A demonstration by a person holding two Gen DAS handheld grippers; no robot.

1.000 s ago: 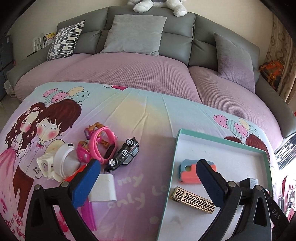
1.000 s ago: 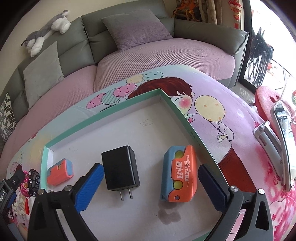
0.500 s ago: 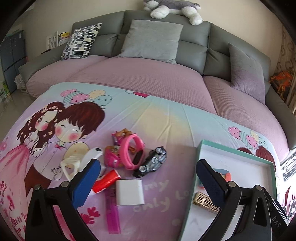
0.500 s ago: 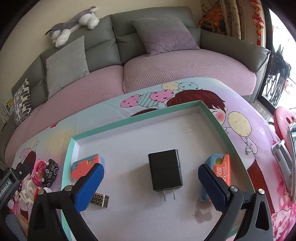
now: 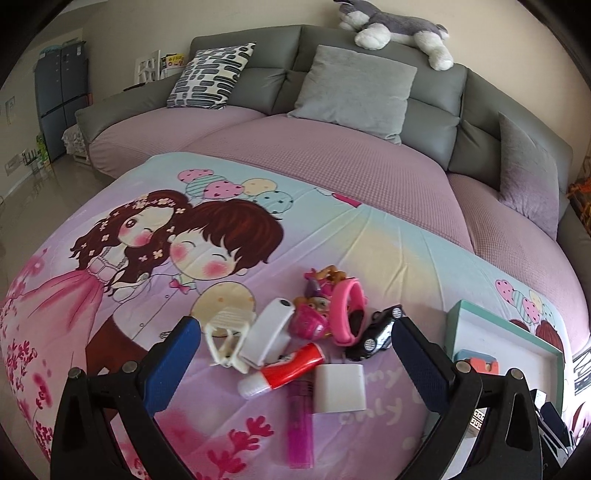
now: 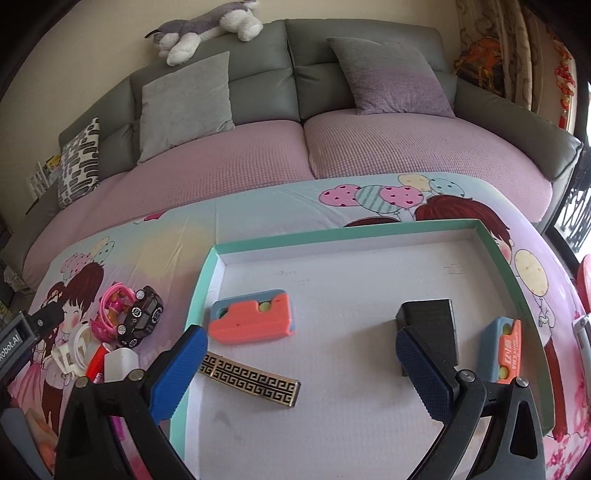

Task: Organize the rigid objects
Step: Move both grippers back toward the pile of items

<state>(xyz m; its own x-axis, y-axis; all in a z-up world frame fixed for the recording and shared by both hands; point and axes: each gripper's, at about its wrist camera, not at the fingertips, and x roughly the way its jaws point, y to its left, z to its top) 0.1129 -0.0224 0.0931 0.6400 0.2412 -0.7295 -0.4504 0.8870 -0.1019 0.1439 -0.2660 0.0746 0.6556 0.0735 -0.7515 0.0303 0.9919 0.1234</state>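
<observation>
My left gripper [image 5: 295, 354] is open and empty, hovering over a pile on the cartoon-print cloth: a white clip-on device [image 5: 264, 334], a red and white tube [image 5: 284, 371], a white cube charger [image 5: 340, 387], a pink lighter [image 5: 300, 424], a pink watch [image 5: 347, 310] and a black toy car [image 5: 378, 332]. My right gripper [image 6: 299, 373] is open and empty above the teal-rimmed white tray [image 6: 369, 236], which holds an orange-blue case [image 6: 253, 317], a gold patterned bar [image 6: 251, 380], a black charger [image 6: 430, 325] and a second orange case [image 6: 502, 349].
The tray's corner [image 5: 461, 310] shows at the right of the left wrist view. A grey sofa with mauve seat covers [image 5: 332, 162], cushions and a plush dog [image 5: 399, 22] lies behind the table. The left gripper's body [image 6: 22, 332] sits at the left edge of the right wrist view.
My left gripper has swung left, away from the tray, and now frames the toy pile. My right gripper has also shifted left over the tray, bringing the left case and gold bar into view.
</observation>
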